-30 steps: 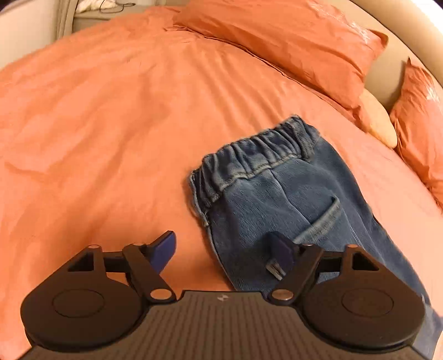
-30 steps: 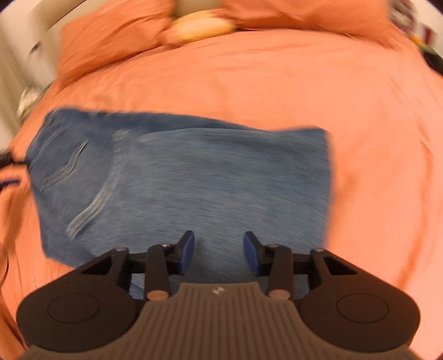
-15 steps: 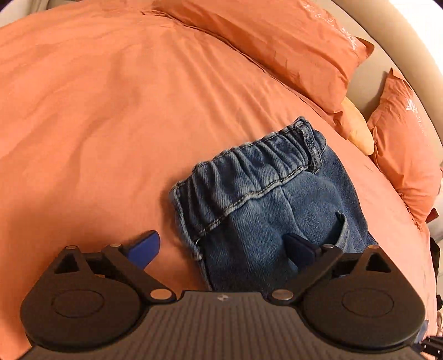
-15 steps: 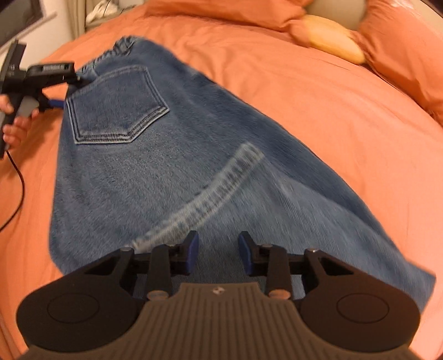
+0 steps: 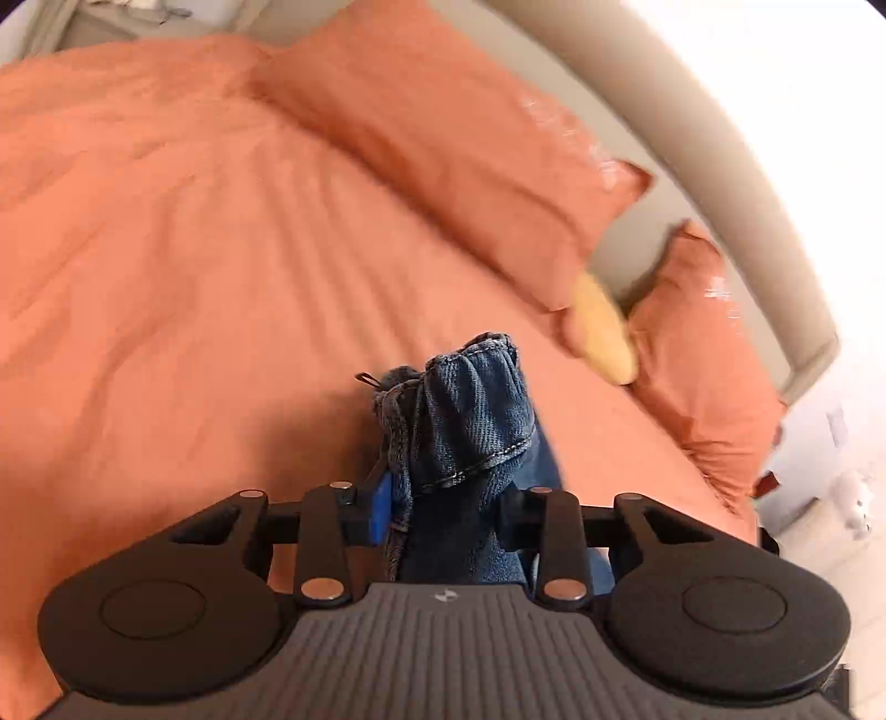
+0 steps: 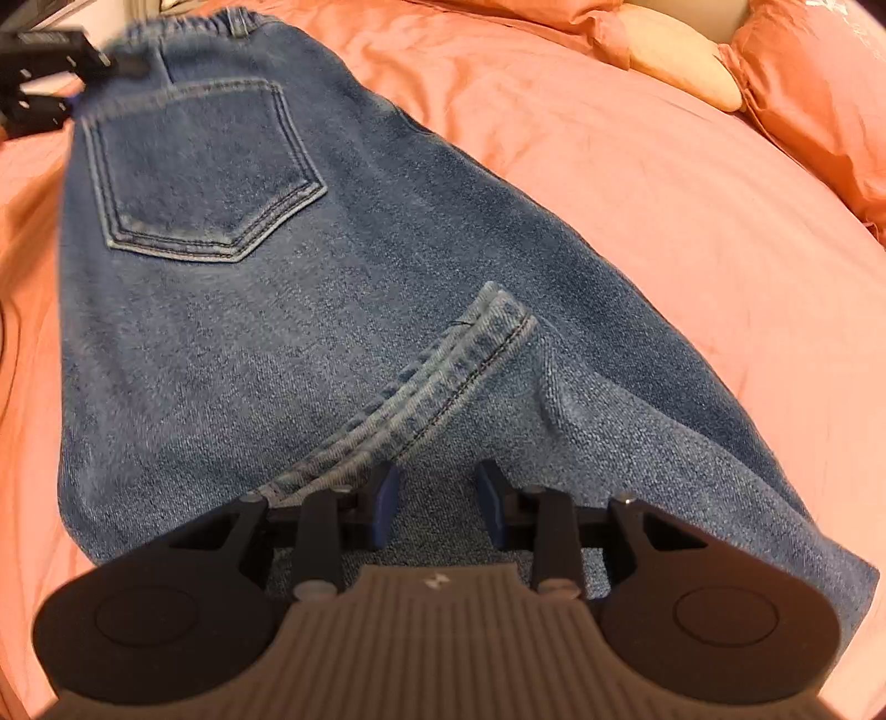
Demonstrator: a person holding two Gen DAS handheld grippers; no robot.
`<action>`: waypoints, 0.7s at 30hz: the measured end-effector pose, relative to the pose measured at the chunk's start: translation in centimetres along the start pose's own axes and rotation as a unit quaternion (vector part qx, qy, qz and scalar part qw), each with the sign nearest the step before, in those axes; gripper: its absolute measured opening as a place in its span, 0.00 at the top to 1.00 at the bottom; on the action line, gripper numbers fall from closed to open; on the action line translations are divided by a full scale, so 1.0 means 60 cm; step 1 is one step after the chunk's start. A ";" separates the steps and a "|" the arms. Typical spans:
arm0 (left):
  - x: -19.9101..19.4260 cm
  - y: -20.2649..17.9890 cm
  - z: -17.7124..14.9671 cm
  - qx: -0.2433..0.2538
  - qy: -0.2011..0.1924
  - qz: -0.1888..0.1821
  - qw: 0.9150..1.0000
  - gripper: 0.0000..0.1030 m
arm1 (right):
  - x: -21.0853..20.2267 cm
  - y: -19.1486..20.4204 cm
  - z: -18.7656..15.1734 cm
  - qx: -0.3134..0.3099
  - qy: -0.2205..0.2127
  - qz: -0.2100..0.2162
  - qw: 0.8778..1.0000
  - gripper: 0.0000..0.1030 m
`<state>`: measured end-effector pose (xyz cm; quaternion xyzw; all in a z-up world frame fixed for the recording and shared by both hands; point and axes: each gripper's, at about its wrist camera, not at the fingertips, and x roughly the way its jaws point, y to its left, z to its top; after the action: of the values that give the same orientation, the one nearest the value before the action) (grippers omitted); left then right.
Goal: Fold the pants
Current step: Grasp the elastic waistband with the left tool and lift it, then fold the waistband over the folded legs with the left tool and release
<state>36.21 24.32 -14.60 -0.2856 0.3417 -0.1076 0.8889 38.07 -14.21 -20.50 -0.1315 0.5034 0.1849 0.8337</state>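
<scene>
the left hand-held gripper (image 5: 443, 512) has just closed, pinching the pants (image 5: 470, 410) waistband, ready to lift and fold.

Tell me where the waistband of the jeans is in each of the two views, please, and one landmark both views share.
Left wrist: the waistband stands bunched at lower centre, clamped in the left gripper.
Right wrist: the waistband lies along the top edge at upper left, where the left gripper pinches its corner.
Shared landmark: the yellow pillow, between orange pillows at the head of the bed.
</scene>
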 end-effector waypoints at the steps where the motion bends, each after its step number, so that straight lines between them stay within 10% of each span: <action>1: -0.008 -0.024 0.004 0.026 -0.002 0.003 1.000 0.64 | -0.001 -0.001 -0.001 0.004 -0.002 0.000 1.000 0.71; 11: -0.107 -0.264 -0.021 0.196 -0.044 -0.027 0.979 0.69 | -0.080 -0.056 -0.038 0.093 -0.028 0.032 0.995 0.72; 21: -0.139 -0.533 -0.214 0.420 -0.069 -0.020 0.905 0.69 | -0.206 -0.149 -0.180 0.179 -0.067 0.042 0.981 0.71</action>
<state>21.53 -4.06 0.84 0.1007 0.1968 -0.2391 0.9455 28.25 -28.78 -14.18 0.0537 0.4763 0.1357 0.8671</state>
